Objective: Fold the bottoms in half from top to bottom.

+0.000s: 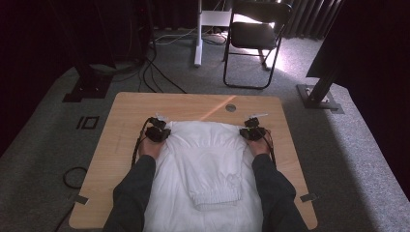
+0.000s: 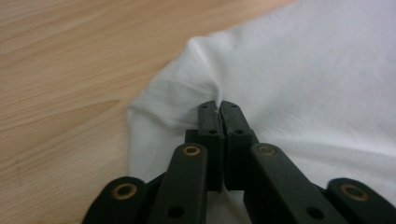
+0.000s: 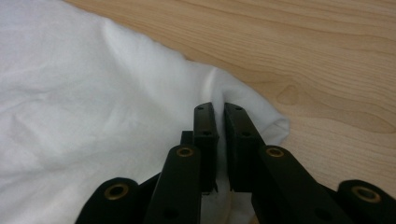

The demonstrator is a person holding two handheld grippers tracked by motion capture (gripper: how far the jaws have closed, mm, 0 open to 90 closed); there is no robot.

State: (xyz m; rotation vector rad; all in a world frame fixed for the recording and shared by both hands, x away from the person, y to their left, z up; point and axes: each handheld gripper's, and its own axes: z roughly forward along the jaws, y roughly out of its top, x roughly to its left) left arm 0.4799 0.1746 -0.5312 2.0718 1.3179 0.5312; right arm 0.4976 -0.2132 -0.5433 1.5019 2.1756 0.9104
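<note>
Between both sets of jaws, far corners of white garment (image 1: pixel 205 159) pinched by left gripper (image 1: pixel 157 133) and right gripper (image 1: pixel 253 132), rest spread on bench (image 1: pixel 125 108); judged light, limp, best gripped at edges

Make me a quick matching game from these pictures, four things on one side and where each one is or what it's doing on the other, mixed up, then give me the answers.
Things:
1. left hand-held gripper
2. right hand-held gripper
3. black folding chair
4. ribbed cuff

Places or states:
A. on the carpet beyond the far edge of the table
B. pinching the far left corner of the white garment
C. lying on the garment's middle, toward the person
D. pinching the far right corner of the white garment

Pairs: 1-B, 2-D, 3-A, 4-C
</note>
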